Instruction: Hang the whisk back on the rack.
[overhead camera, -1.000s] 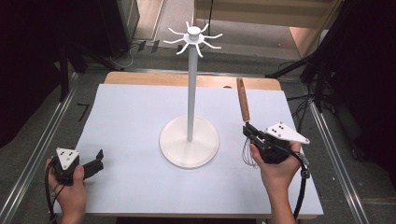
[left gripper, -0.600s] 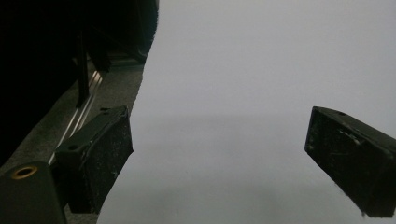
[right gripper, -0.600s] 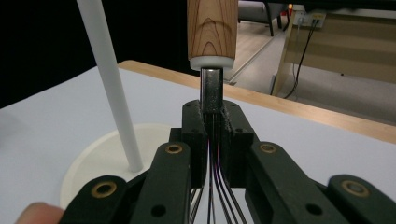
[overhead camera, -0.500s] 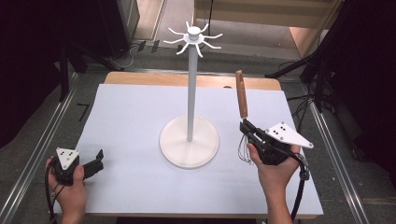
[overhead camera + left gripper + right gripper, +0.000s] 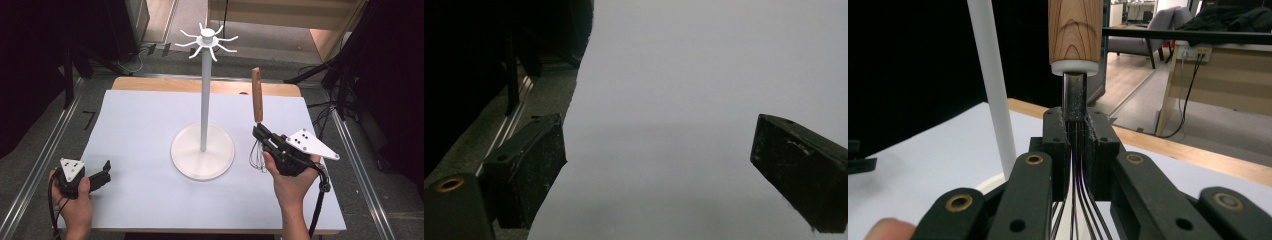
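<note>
A whisk with a wooden handle (image 5: 257, 94) and dark wire loops (image 5: 257, 155) is held upright, handle up, in my right gripper (image 5: 261, 134) to the right of the stand. Its jaws are shut on the metal neck (image 5: 1074, 97) just below the handle. A white stand (image 5: 204, 95) with a round base (image 5: 202, 151) and hook arms (image 5: 206, 41) at its top rises from the middle of the table. My left gripper (image 5: 104, 171) rests open at the table's front left corner, its pads (image 5: 531, 165) wide apart over bare white surface.
The white table top (image 5: 140, 125) has a wooden strip (image 5: 165, 85) along its far edge and metal rails (image 5: 37, 165) at both sides. Dark equipment and cables stand beyond the table. The stand's pole (image 5: 993, 85) is close on the whisk's left.
My right gripper has lifted the whisk a little and tipped its handle more upright. The left gripper has stayed in place.
</note>
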A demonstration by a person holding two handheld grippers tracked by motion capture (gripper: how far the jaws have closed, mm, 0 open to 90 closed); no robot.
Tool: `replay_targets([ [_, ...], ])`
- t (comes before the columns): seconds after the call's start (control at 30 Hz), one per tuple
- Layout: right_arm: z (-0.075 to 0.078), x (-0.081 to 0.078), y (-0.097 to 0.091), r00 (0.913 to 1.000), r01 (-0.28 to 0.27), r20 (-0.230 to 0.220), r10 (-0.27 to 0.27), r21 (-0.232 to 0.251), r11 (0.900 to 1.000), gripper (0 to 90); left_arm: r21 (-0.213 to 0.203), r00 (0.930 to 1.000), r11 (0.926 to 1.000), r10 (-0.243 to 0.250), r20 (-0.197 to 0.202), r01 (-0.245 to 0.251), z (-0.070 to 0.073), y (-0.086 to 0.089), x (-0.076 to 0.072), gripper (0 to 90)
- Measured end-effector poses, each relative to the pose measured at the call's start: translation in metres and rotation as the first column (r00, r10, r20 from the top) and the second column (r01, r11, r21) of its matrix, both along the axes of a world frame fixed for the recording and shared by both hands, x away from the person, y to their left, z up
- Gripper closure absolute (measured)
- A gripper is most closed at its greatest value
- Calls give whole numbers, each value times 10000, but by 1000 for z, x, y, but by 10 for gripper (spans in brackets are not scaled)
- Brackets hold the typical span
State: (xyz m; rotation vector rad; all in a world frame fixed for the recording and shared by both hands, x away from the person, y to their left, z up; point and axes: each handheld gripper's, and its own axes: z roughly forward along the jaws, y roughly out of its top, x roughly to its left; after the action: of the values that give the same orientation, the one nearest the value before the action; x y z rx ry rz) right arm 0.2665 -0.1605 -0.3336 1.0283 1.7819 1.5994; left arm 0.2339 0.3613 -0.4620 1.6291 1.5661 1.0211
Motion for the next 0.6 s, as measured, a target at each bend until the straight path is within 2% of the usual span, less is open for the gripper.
replay_targets([
  [0.6, 16, 1, 14, 9967, -566, 617, 520, 754, 9955, 834, -9, 10000, 10000, 4, 16, -4, 0, 0, 0, 80],
])
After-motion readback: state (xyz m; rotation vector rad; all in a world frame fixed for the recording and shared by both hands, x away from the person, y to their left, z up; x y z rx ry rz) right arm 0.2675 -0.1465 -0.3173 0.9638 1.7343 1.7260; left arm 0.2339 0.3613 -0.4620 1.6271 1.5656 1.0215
